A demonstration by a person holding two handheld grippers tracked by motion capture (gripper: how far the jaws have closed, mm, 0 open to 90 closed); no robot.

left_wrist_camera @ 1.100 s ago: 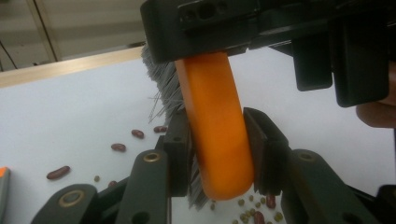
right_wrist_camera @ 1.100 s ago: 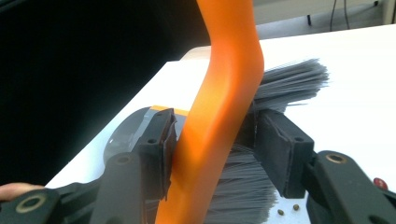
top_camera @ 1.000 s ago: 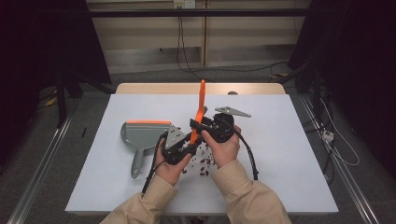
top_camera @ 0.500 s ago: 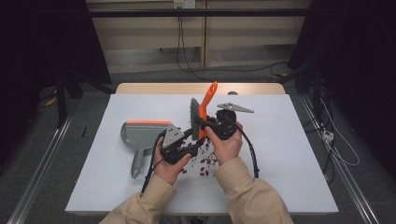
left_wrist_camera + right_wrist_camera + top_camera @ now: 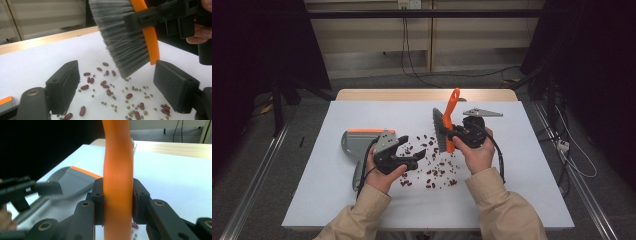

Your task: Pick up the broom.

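1. Table (image 5: 522, 200): white top. The work in hand is sweeping the scattered beans (image 5: 432, 167), which lie mid-table between the two hands and just right of the dustpan.
2. Dustpan (image 5: 357, 140): grey with an orange lip, flat on the table left of the beans, untouched. Its handle points back toward the person. The right gripper view shows it too (image 5: 72, 181).
3. Brush (image 5: 446, 125): orange handle, grey bristles. A second ago both grippers were on it, handle straight up. Half a second ago it was tilting. Now it sits right of the beans with the bristles (image 5: 120, 42) facing left toward the pile and hanging just above it; I can't tell if the tips touch the table.
4. Right gripper (image 5: 457, 134): jaws pinched on the orange handle (image 5: 117, 182), one pad each side, grip looks firm. It carries the brush alone.
5. Left gripper (image 5: 409, 155): has let go and dropped back over the beans, jaws spread, nothing between them. The dustpan is just to its left.
6. Meaning: handover done, brush oriented for a leftward stroke. My read is that the free left gripper should take the dustpan handle next, since the pan isn't braced. No beans are in the pan yet.
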